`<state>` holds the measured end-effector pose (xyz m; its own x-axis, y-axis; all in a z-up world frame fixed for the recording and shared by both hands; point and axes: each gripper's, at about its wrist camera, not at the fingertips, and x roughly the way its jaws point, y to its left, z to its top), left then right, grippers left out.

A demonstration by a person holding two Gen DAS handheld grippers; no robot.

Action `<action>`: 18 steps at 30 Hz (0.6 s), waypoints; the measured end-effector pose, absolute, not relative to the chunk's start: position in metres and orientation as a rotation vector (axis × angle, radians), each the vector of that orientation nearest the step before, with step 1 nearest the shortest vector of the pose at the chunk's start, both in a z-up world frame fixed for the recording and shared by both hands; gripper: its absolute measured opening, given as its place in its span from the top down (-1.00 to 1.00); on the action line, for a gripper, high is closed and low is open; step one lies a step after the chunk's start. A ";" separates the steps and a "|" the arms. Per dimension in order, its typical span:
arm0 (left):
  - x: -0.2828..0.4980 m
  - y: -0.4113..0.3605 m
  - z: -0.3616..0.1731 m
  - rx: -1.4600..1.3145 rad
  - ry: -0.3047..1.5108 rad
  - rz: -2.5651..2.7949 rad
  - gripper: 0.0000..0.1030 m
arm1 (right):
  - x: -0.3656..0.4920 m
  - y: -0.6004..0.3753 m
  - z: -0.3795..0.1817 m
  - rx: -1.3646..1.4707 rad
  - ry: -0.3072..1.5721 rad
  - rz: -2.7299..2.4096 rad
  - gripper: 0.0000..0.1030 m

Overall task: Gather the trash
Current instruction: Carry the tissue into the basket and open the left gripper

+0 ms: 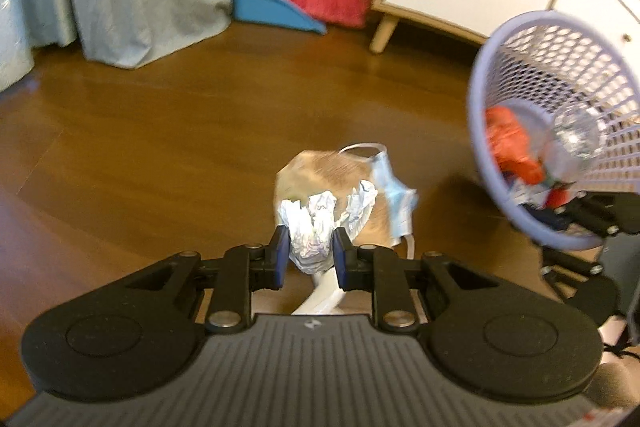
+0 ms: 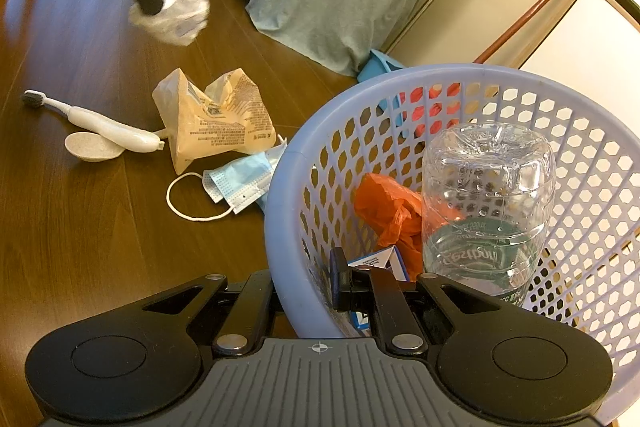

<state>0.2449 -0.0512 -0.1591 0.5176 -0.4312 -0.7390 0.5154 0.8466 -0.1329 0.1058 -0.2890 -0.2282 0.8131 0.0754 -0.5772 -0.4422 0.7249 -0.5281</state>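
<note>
A crumpled white wrapper is clamped between the blue pads of the left hand-held gripper, lifted above the wooden floor. The rim of the lilac mesh basket is pinched by the right hand-held gripper. A paper bag and face mask lie at ten o'clock from the basket.

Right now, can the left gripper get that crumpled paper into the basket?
Probably yes: the left gripper holds the crumpled paper clear of the floor, and the basket, tilted towards it, has an unblocked mouth.
</note>
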 end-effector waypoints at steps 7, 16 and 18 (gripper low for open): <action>0.237 -0.083 -0.129 0.105 0.801 -0.684 0.64 | 0.105 -0.289 -0.228 -0.710 0.559 0.304 0.89; 0.238 -0.150 -0.083 0.068 0.706 -0.841 0.64 | 0.105 -0.290 -0.227 -0.703 0.561 0.300 0.89; 0.238 -0.167 -0.078 0.066 0.695 -0.867 0.63 | 0.105 -0.290 -0.226 -0.698 0.561 0.300 0.89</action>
<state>0.2383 -0.1669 -0.0779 0.4437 -0.6782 -0.5858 0.7194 0.6594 -0.2184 0.1050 -0.2899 -0.2265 0.8122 0.0754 -0.5785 -0.4391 0.7320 -0.5210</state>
